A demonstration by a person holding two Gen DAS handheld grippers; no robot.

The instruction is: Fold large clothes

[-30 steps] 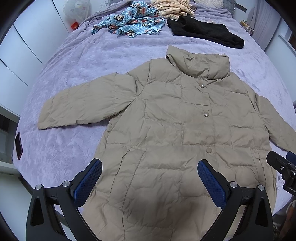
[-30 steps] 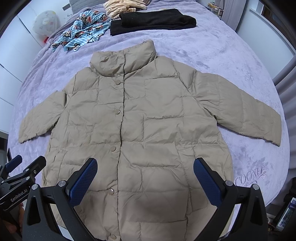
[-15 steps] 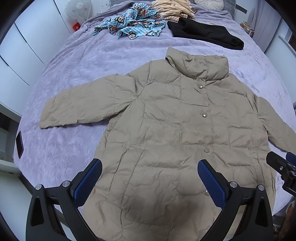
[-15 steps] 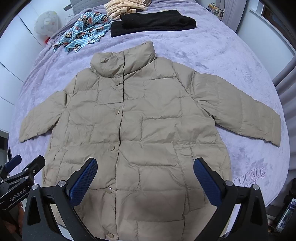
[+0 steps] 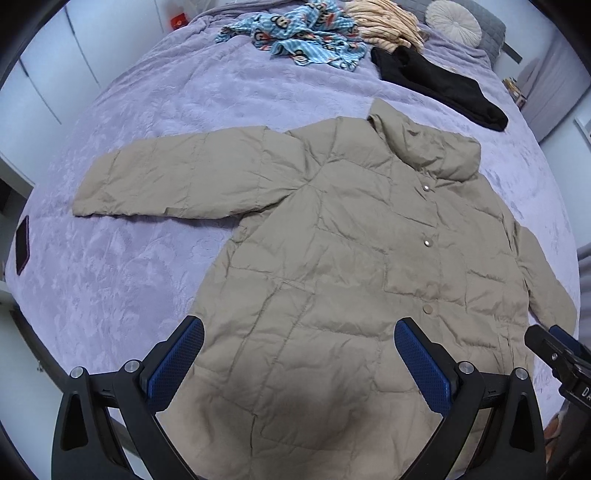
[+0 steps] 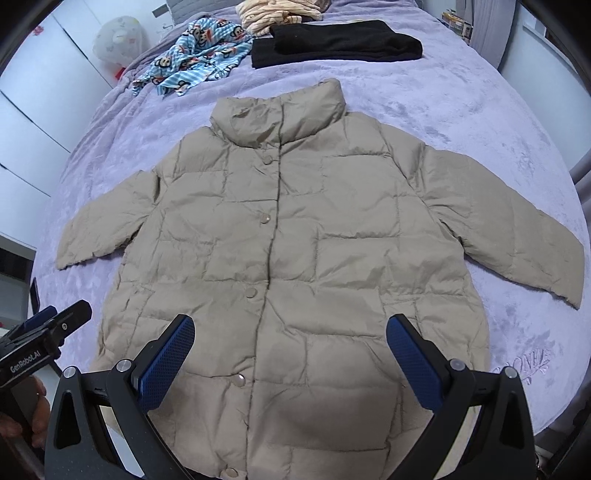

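Left gripper (image 5: 299,360): jaws spread wide, released, grasping nothing. It hovers above the lower left part of the coat (image 5: 351,258). Right gripper (image 6: 290,356): jaws likewise spread and empty, poised over the hem near the snap placket.

The coat lies face up and snapped shut on the bed (image 6: 480,99), collar away from the grippers, hem nearest them. Both sleeves are spread outward: the left sleeve (image 5: 170,177) angles out flat, the right sleeve (image 6: 517,229) runs toward the bed edge, its cuff close to it. No fold is yet made.

Beyond the collar, well apart from it, lie a black garment (image 6: 332,42), a blue print garment (image 6: 195,55) and a striped pile (image 5: 384,26).

Risks, as judged:
- The fill is puffy and the shell looks slick; a shallow pinch may take only the top layer, so the fold drags crooked.
- Trapped air could spring a folded sleeve back open.
- A pull on the right sleeve toward the edge may slide the cuff off the bed.
- A high lift could shift the whole coat.
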